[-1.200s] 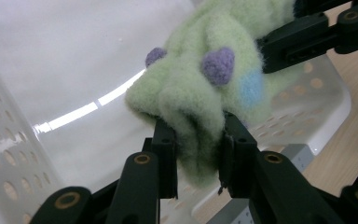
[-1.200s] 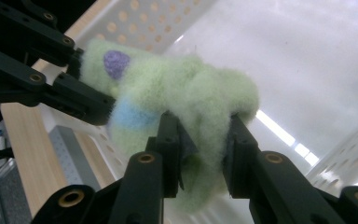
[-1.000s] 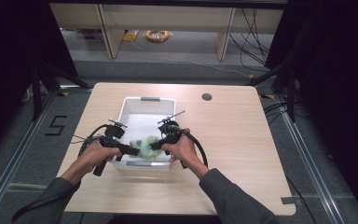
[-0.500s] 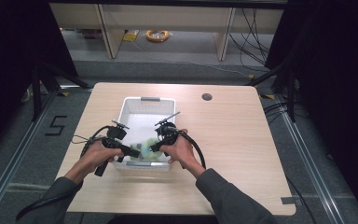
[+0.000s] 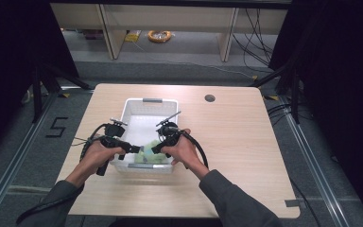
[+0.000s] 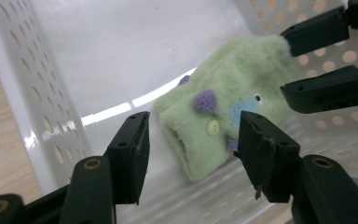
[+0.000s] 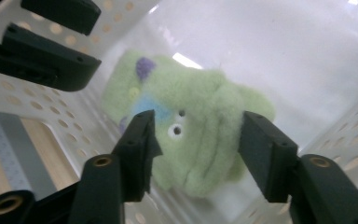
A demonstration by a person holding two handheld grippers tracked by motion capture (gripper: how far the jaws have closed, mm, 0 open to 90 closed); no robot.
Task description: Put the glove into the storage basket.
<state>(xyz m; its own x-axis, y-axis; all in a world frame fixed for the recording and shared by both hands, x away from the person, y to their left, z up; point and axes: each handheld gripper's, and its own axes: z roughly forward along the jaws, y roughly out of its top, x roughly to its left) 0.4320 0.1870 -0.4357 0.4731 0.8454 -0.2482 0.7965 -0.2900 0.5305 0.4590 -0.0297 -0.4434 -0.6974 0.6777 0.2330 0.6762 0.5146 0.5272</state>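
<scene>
Since the earlier frames both grippers' jaws had just been opening, and the green sock that sat bunched between them now lay loose in the basket; the hands themselves kept their place.

Sock: pale green fleece, folded on itself, with purple pompoms, a yellow button, a blue patch and small eyes. It lay on the floor of the white basket, in the near end, close to the perforated near wall.

Left gripper: jaws apart, pads clear of the fabric; the sock's folded end lay just beyond and between them. Right gripper: jaws likewise apart, the sock's thicker end between them, neither pad pressing on it as far as the view showed.

In the high view the left gripper and the right gripper faced each other across the sock, tips near, each dipping over the basket's near rim.

Basket stood on a light wooden table, a small round hole well beyond the right gripper.
</scene>
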